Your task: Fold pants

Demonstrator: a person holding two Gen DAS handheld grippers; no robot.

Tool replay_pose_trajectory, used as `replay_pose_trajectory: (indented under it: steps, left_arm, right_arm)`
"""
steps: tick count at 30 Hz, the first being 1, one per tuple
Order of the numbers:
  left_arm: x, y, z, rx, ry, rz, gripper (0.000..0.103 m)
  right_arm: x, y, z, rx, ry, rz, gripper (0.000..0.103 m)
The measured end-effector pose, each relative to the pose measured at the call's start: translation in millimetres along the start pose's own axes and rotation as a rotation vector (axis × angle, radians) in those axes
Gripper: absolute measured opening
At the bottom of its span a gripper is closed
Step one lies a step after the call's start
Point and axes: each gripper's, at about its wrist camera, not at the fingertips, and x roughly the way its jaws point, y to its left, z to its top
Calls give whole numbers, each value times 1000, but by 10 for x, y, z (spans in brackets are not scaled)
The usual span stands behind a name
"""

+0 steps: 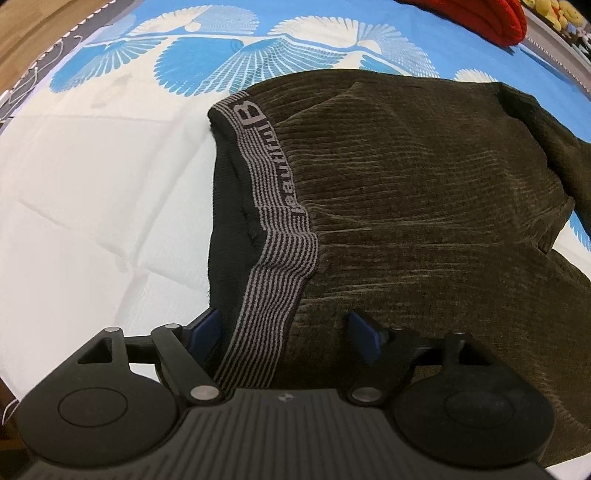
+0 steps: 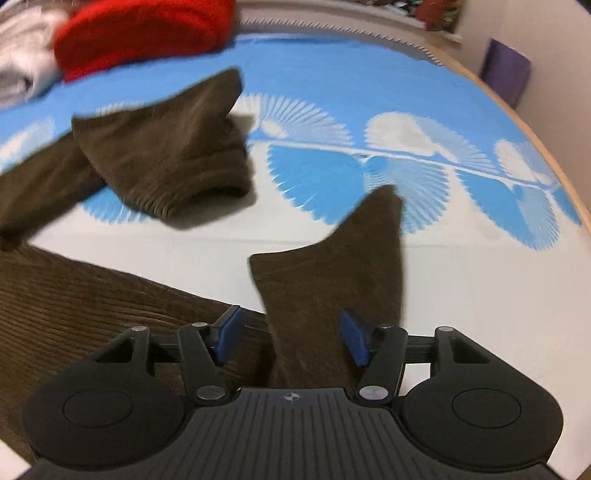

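Dark olive corduroy pants (image 1: 424,192) lie on the bed, their striped grey waistband (image 1: 273,177) running down toward my left gripper (image 1: 282,332). The left gripper is open, its blue pads either side of the waistband's near end. In the right wrist view the pants (image 2: 74,302) spread at the left. One leg end (image 2: 166,147) lies further off. The other leg end (image 2: 332,280) rises between the open jaws of my right gripper (image 2: 290,336); whether the pads touch it I cannot tell.
The bed cover (image 2: 461,277) is white with blue fan patterns (image 1: 207,62). A red garment (image 2: 140,33) and pale clothes (image 2: 22,62) lie at the far edge. The bed's wooden edge (image 2: 535,147) curves at the right, with a wall behind.
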Motion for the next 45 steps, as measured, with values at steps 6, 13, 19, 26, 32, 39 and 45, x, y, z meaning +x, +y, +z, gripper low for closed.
replay_pose_trajectory:
  steps: [6, 13, 19, 26, 32, 39, 45]
  left_arm:
    - [73, 8, 27, 19, 28, -2, 84]
    - [115, 6, 43, 5, 42, 10, 84]
    - [93, -120, 13, 24, 43, 20, 84]
    - [119, -66, -35, 45, 62, 29, 84]
    - [139, -45, -127, 95, 59, 64, 50]
    - [-76, 169, -152, 58, -59, 9, 16]
    - [-121, 233, -205, 77, -83, 93, 13]
  right_arm:
    - [521, 297, -9, -223, 128, -150, 56]
    - [81, -474, 143, 181, -73, -141, 8]
    - [-393, -1935, -829, 991, -58, -328, 8]
    - [-292, -2314, -1673, 1253, 136, -231, 7]
    - [-339, -2275, -1642, 1162, 111, -221, 7]
    - [-496, -2272, -1510, 1094, 74, -224, 6]
    - [-527, -2186, -1373, 990, 76, -135, 6]
